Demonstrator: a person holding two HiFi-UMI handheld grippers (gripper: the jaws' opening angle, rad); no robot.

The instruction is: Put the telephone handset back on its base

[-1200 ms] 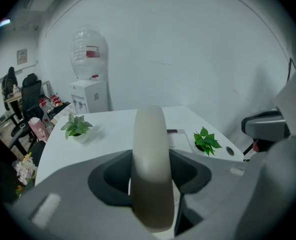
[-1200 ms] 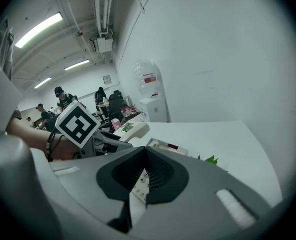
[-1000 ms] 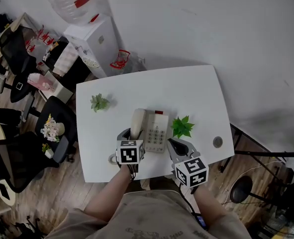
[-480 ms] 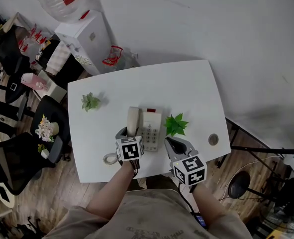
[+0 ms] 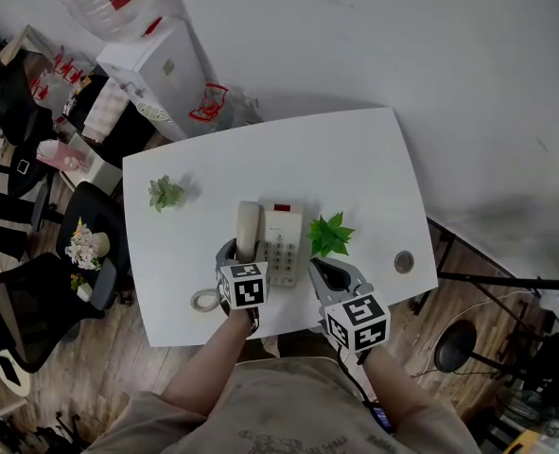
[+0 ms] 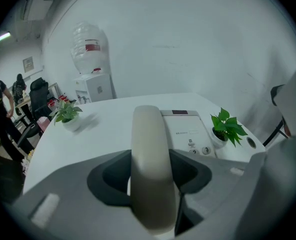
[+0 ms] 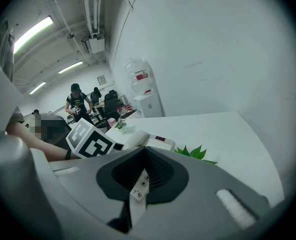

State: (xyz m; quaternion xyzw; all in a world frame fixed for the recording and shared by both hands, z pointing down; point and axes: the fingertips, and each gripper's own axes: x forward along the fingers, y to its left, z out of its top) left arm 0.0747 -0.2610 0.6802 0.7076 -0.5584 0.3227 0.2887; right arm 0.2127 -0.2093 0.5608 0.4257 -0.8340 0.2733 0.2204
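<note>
Handset [image 6: 148, 134]: rigid, smooth plastic, probably light and slippery. Left gripper [image 6: 150, 179] pinches it mid-body, a good hold. It lies along the left side of the base [image 6: 188, 131]; can't tell if seated. Right gripper [image 7: 137, 186] is pressed together, empty. Potted plant [image 5: 330, 235] just beside base. Coiled cord [image 5: 203, 301] on table [image 5: 355, 159] may tug.

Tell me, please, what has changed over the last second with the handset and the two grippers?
Little: the handset has straightened from a slight tilt to lie along the left side of the base. The left gripper stays shut on it; the right gripper stays shut and empty near the small plant. Otherwise only the head view has shifted.
</note>
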